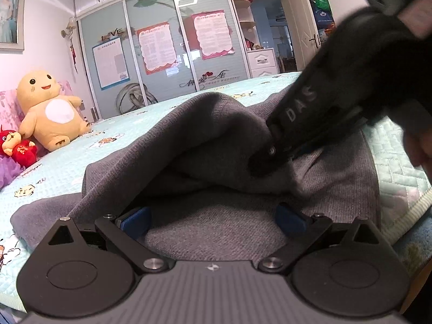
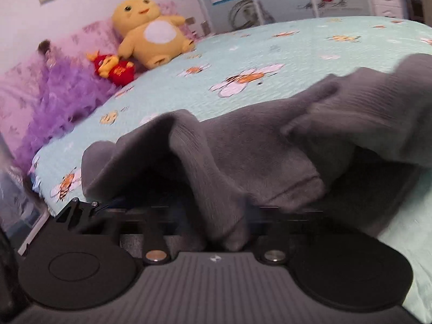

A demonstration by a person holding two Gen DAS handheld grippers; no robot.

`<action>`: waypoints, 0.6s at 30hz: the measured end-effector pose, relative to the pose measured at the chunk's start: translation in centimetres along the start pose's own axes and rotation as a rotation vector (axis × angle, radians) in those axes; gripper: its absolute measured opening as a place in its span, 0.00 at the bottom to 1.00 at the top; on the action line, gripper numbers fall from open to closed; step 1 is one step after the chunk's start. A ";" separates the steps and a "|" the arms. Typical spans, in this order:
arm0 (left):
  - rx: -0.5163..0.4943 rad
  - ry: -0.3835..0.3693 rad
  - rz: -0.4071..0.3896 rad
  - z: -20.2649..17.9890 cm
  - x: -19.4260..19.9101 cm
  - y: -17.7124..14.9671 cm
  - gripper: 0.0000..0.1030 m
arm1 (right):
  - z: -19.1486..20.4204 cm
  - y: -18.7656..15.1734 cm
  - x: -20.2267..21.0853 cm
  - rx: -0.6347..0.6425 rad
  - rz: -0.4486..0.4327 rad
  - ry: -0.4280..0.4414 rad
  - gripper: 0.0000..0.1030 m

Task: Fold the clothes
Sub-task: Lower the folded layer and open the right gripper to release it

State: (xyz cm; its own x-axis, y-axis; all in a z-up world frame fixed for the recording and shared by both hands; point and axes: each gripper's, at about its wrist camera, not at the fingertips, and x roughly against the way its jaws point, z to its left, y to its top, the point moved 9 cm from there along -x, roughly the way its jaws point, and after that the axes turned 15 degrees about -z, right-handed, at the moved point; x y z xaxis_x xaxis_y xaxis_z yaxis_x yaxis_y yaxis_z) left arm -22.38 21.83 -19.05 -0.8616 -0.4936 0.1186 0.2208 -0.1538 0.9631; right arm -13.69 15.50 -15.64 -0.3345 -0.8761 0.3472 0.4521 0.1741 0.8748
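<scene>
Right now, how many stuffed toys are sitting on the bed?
2. A big yellow plush leans against the pink pillows at the bed's head, and a small red plush sits just in front of it. Others may be hidden.

"DAS" on right hand-held gripper [image 1: 266,152]; "LOVE", "SWEET WEDDING" on wardrobe doors [image 1: 162,54].

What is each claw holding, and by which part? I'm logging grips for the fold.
The right claw is shut on a bunched fold of the grey sweater. The left claw is open over the sweater, holding nothing.
</scene>
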 end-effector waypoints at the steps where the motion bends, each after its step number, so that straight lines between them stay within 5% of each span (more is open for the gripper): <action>1: -0.003 -0.001 -0.002 0.0 0.0 0.0 0.99 | 0.0 0.4 0.0 0.003 -0.001 0.001 0.03; 8: -0.009 0.000 -0.004 0.0 -0.1 0.3 0.99 | 4.4 7.2 4.6 -0.134 -0.175 0.221 0.03; 11: -0.009 -0.001 -0.003 -0.1 -0.1 0.3 0.99 | 6.1 7.3 5.8 -0.137 -0.161 0.288 0.03; 18: -0.015 -0.020 -0.009 -0.1 0.4 0.7 0.99 | 2.3 -0.1 3.2 -0.161 0.083 0.098 0.14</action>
State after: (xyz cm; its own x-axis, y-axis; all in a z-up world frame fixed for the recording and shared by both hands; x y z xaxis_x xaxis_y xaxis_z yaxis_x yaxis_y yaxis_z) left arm -22.48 21.46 -18.33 -0.8725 -0.4747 0.1154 0.2202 -0.1713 0.9603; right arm -16.67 13.69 -13.83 -0.2120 -0.9029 0.3740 0.6040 0.1798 0.7765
